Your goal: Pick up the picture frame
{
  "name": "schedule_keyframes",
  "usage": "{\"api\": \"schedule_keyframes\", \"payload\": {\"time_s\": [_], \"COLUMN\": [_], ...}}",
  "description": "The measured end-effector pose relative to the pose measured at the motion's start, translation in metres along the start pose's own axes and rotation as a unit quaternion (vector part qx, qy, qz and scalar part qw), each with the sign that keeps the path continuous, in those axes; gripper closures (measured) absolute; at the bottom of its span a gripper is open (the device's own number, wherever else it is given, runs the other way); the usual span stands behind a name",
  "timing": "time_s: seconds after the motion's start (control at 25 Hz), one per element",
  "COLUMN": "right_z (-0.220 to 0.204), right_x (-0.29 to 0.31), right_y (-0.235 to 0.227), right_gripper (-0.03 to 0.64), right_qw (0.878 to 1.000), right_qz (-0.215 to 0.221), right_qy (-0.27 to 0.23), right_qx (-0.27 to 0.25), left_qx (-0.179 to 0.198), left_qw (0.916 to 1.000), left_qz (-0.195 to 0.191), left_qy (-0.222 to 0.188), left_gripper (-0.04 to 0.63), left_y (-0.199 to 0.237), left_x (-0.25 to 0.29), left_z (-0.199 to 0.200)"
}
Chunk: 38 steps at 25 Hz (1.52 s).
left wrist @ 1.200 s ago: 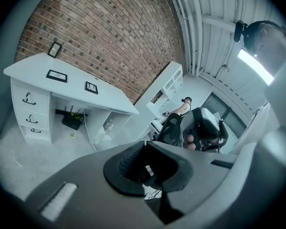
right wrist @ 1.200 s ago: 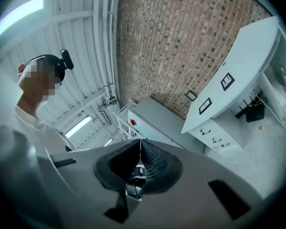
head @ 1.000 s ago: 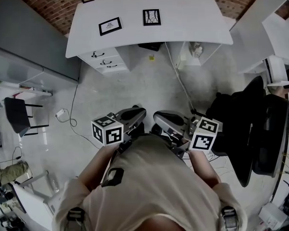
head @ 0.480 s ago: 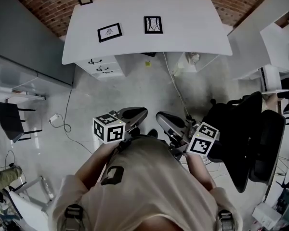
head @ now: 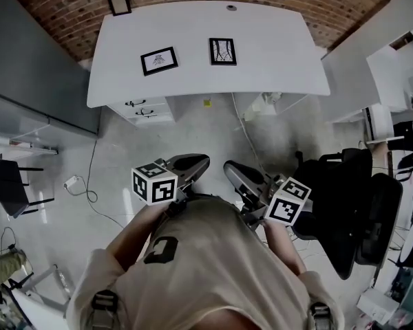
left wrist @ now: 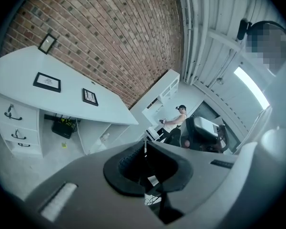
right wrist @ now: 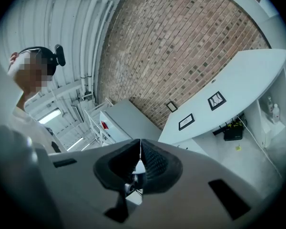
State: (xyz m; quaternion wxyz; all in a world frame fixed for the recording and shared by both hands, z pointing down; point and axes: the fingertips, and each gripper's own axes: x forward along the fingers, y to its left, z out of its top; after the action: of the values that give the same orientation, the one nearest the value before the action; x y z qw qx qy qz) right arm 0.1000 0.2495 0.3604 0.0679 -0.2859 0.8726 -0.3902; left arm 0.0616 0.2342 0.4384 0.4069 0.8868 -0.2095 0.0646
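- Head view: a wide picture frame (head: 159, 60) and a tall picture frame (head: 222, 51), both thin and black-edged, lie on the smooth white curved surface (head: 275, 53) at upper centre. They are well apart from the left hand-held gripper (head: 198, 161) and right hand-held gripper (head: 229, 168) at mid-frame.
- Left gripper view: its ribbed dark pads are pressed together, empty. Both frames sit at left, their prints too small to read.
- Right gripper view: its pads are likewise pressed together. The frames sit at right, below a rough brick wall (right wrist: 190, 46).

Right gripper (right wrist: 140, 147) at lower centre, jaws pressed together with nothing between, white desk (right wrist: 250, 73) at right, picture frame (right wrist: 216, 100) and second frame (right wrist: 186, 121) lying on it, brick wall (right wrist: 181, 46) above
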Motion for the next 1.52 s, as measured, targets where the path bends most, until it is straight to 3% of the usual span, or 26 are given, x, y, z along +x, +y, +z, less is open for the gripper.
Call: {"api": "schedule_keyframes", "payload": {"time_s": [0.28, 0.6, 0.88, 1.28, 1.52], "right_z": [0.005, 0.002, -0.006, 0.006, 0.038], "right_x": [0.037, 0.084, 0.106, 0.130, 0.141], "right_y": [-0.003, 0.008, 0.006, -0.010, -0.034], "right_gripper": [0.611, 0.611, 0.611, 0.611, 0.611], "right_qw": [1.000, 0.999, 0.998, 0.995, 0.993], "right_qz": [-0.018, -0.022, -0.023, 0.020, 0.050], "right_qy": [0.008, 0.039, 0.062, 0.099, 0.107], "right_qx": [0.001, -0.018, 0.000, 0.007, 0.005], "left_qx": [-0.008, -0.025, -0.034, -0.030, -0.023], "left_qw": [0.9997, 0.9987, 0.9972, 0.9958, 0.9942], "left_qz": [-0.018, -0.018, -0.008, 0.035, 0.056], "left_qy": [-0.011, -0.041, -0.066, -0.079, -0.089], "left_gripper": [0.581, 0.582, 0.583, 0.582, 0.583], "left_y": [0.026, 0.056, 0.076, 0.092, 0.095], "left_x": [-0.015, -0.052, -0.073, -0.068, -0.044], "left_z": [0.023, 0.042, 0.053, 0.068, 0.095]}}
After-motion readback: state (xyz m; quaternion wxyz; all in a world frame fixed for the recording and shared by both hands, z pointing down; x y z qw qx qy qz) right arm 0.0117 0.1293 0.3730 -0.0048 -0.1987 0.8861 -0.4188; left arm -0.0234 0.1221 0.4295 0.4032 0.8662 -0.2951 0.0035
